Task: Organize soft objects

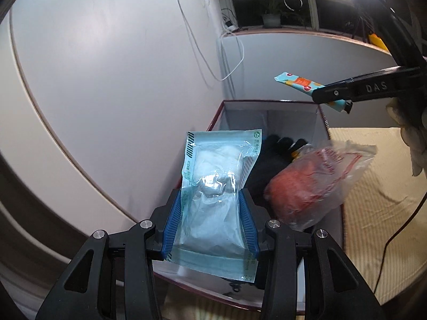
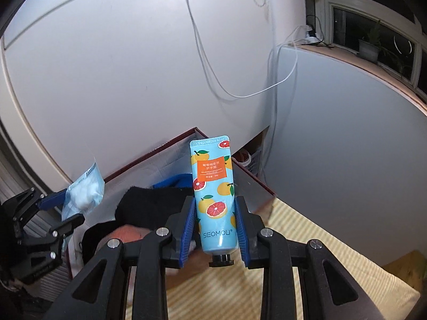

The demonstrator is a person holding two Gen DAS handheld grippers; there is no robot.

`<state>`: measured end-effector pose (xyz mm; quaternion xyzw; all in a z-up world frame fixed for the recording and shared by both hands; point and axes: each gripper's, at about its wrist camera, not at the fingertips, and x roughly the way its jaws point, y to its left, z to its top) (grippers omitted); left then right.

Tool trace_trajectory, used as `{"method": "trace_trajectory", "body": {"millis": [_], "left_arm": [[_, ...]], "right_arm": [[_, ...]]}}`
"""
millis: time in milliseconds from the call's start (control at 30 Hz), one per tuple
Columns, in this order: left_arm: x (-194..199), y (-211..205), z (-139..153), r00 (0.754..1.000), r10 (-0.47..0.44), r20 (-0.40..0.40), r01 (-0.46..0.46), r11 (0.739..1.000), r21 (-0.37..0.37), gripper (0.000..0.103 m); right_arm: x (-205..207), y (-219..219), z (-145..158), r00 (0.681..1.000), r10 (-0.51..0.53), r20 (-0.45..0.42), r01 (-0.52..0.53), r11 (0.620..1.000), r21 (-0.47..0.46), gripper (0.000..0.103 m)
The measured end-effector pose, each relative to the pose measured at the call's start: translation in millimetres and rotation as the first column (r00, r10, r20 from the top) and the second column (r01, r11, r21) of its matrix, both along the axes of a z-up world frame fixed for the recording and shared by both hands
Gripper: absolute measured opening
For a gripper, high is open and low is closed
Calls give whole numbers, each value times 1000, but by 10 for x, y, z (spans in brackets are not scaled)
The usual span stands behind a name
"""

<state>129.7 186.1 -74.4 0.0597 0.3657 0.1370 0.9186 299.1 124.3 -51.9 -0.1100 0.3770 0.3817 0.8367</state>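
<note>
Through the left wrist view: left gripper [image 1: 210, 213] pinching a pale blue sealed pouch [image 1: 217, 184] of white padding between its blue pads, holding it above the near end of an open box [image 1: 269, 106] with dark red rim; black glove [image 1: 269, 157] and a clear bag of something orange [image 1: 307, 184] lying inside the box; right gripper [image 1: 344, 93] reaching in from the right, clamping a blue fruit-printed tube [image 1: 297, 82] over the far end. Through the right wrist view: right gripper [image 2: 214, 218] squeezing the tube [image 2: 214, 194], cap toward the camera, hanging over the box [image 2: 170, 144]; left gripper [image 2: 66, 205] at the left edge, gripping the pouch [image 2: 84, 192] beside the box wall.
</note>
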Motion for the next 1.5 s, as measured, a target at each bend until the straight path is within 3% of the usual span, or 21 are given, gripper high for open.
{"method": "trace_trajectory", "body": {"millis": [133,233,267,333,400,467,500,967,1500], "left_arm": [[82,43,-13,1000,7,-6,-7,1000,-17,44],[2,58,-40,1000,4,-3,-4,1000,-24,49],[-2,56,-40,1000,5,-1,-5,1000,-28,55],[-11,60,-41,1000,6,5,-5,999,-33,56],[-21,66,-28,1000,11,9,-11,999,-40,56],[-18,54,-22,1000,17,12,-16,999,-44,58],[-30,46,-21,1000,19,15,-18,999,-44,60],[-224,-43,57,999,32,38,-29,996,-79,61],[-616,-292,276,994,37,106,-25,993,-119,61]], "right_arm": [[105,120,-96,1000,-8,-24,8,1000,-8,27],[117,177,-160,999,-4,-33,3,1000,-18,27],[117,193,-176,999,1,-38,-1,1000,-18,27],[119,208,-189,999,1,-43,-1,1000,-20,28],[103,214,-183,999,-4,-35,4,1000,-18,37],[74,205,-138,1000,-12,-10,12,1000,-4,59],[54,196,-115,1000,-14,0,14,1000,3,60],[-143,-75,42,999,-27,18,27,999,30,63],[-708,-489,166,994,-8,105,5,1000,25,70]]}}
